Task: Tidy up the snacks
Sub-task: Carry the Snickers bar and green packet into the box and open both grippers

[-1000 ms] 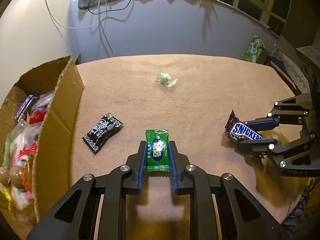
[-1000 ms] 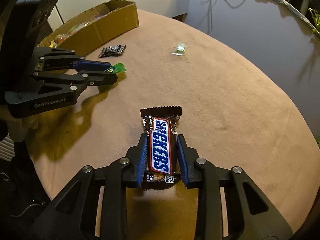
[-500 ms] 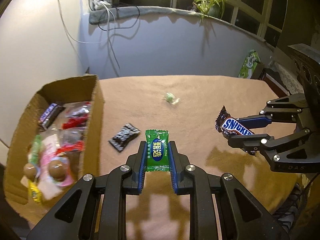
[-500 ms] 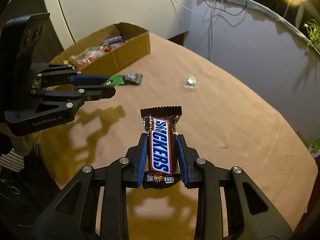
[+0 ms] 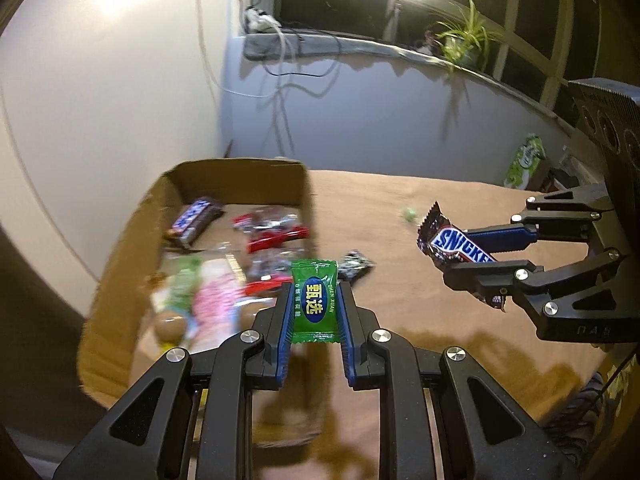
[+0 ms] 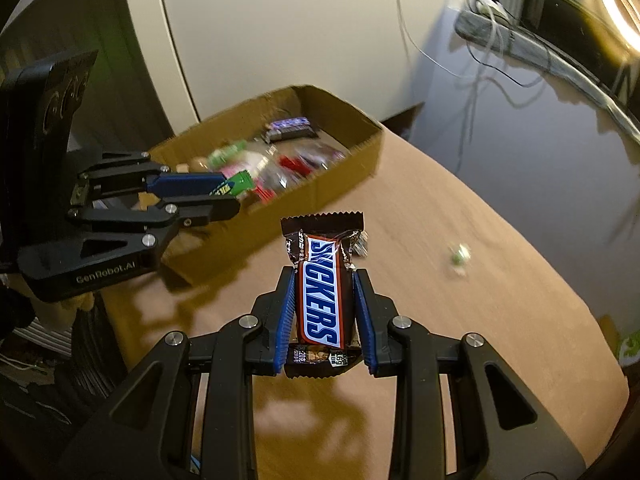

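My left gripper (image 5: 314,292) is shut on a green candy packet (image 5: 313,303) and holds it in the air at the near right edge of the cardboard box (image 5: 120,280). It shows in the right wrist view (image 6: 234,196) too. My right gripper (image 6: 324,276) is shut on a Snickers bar (image 6: 323,292), raised above the tan table (image 6: 460,320). The bar also shows in the left wrist view (image 5: 456,246). The box (image 6: 344,168) holds several wrapped snacks.
A black snack packet (image 5: 356,266) lies on the table just right of the box. A small green candy (image 6: 459,256) lies farther out on the table. A green bag (image 5: 524,160) stands at the far table edge. A wall and cables are behind.
Both grippers have risen and moved left toward the box, each still holding its snack. The left gripper now hangs at the box's edge.
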Demonstrator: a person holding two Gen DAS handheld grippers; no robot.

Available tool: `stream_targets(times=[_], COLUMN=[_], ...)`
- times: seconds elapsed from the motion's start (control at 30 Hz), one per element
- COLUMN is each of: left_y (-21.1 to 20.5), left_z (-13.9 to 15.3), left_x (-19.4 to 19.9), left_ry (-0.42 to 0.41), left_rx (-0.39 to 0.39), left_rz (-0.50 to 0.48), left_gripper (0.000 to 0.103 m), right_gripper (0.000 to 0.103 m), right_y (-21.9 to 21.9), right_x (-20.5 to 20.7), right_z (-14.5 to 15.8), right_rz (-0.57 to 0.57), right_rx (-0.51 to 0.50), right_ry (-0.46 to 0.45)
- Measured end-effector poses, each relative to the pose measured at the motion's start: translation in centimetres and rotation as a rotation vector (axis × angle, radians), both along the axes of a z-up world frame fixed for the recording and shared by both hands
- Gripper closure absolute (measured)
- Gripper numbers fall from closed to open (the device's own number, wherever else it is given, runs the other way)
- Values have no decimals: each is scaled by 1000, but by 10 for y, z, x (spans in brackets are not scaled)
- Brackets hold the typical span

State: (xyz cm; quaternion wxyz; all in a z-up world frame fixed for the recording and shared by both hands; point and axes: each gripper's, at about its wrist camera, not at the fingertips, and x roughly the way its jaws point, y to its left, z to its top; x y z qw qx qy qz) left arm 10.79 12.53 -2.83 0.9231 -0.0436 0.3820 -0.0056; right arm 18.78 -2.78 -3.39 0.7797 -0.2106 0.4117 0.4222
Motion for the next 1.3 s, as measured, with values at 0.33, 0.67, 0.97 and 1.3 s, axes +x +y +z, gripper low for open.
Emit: stream_targets(times=[0.33, 0.67, 0.97, 1.3], left_y=[43, 70, 77, 83], left_z=[-1, 1, 1, 1], left_x=[-11, -13, -4, 6], left_ry=[-3, -14, -21, -19], left_rx=[-2, 4, 9, 6], left_rz=[56, 83, 80, 81], left_gripper=[84, 84, 84, 84], right_gripper=[74, 74, 73, 73], right_y=[59, 104, 125, 140], right_x=[1, 11, 27, 41], right_z=[1, -3, -6, -13], right_rz=[59, 94, 94, 95], right_rx=[6, 2, 3, -2], right_ry=[-1, 3, 10, 21])
